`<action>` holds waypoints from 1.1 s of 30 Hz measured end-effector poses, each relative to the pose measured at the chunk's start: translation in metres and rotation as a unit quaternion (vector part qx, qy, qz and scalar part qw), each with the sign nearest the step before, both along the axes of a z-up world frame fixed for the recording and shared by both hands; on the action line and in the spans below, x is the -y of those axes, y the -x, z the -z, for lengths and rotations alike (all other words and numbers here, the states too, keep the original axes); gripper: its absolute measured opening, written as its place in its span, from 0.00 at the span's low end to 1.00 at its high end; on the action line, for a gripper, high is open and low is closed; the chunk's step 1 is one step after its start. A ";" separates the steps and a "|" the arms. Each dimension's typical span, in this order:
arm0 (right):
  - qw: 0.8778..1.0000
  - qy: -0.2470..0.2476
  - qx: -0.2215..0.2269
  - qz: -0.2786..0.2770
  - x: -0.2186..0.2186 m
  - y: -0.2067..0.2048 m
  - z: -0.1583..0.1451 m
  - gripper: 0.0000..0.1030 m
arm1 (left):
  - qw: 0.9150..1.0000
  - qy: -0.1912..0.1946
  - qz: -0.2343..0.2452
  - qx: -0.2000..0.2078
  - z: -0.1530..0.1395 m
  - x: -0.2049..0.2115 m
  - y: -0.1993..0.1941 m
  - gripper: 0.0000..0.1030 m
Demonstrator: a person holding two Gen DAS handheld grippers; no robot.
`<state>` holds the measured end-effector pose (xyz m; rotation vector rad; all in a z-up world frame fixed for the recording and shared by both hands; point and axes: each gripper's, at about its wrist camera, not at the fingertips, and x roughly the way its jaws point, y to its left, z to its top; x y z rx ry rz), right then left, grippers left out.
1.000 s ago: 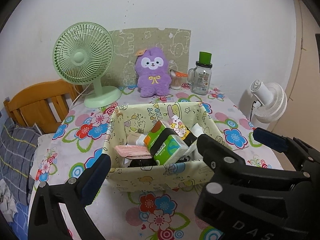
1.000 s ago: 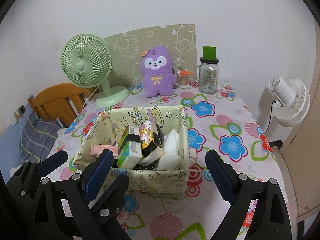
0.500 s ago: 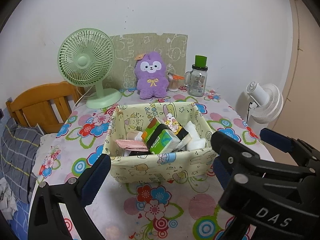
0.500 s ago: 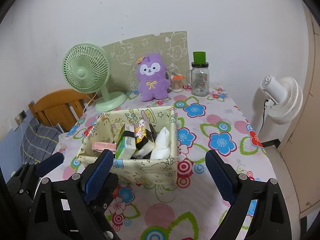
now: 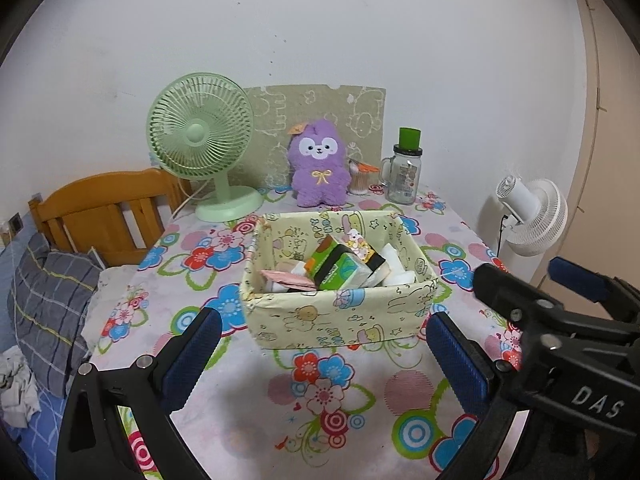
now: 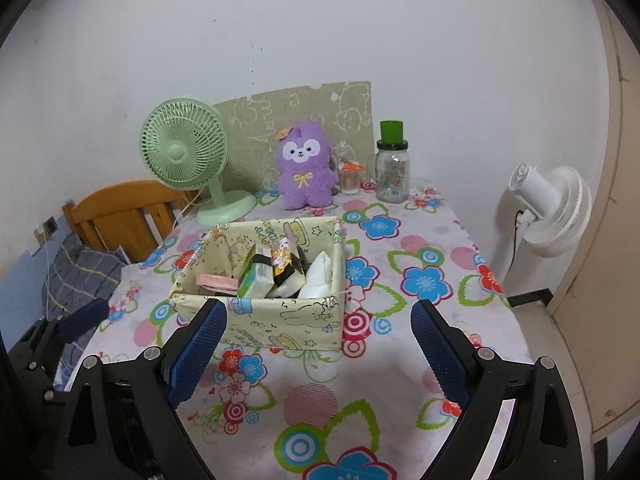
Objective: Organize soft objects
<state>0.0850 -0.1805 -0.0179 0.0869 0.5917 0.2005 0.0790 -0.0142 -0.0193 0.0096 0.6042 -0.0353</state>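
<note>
Both grippers farther from one basket (image 5: 336, 316)

Flower-print tabletop (image 5: 332, 408), bearing a pale yellow fabric bin (image 5: 340, 320) near the middle. Along the far edge: green desk fan (image 5: 202, 148), purple plush toy (image 5: 319, 168), small toothpick jar (image 5: 360, 180), glass mug with green lid (image 5: 404, 176).

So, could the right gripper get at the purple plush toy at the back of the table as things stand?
Probably yes, with a detour: the right gripper is open and empty, but the fabric basket sits directly between it and the purple plush toy, so it would need to pass over or around.
</note>
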 end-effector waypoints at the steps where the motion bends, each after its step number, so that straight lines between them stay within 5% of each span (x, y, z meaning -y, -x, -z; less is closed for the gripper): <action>1: 1.000 0.001 0.004 0.000 0.001 0.004 -0.002 0.92 | 1.000 -0.001 -0.001 0.002 -0.001 -0.002 0.002 1.00; 33: 0.998 -0.002 0.046 0.036 0.020 0.050 -0.022 0.99 | 0.999 0.012 -0.008 0.043 -0.027 -0.020 0.043 1.00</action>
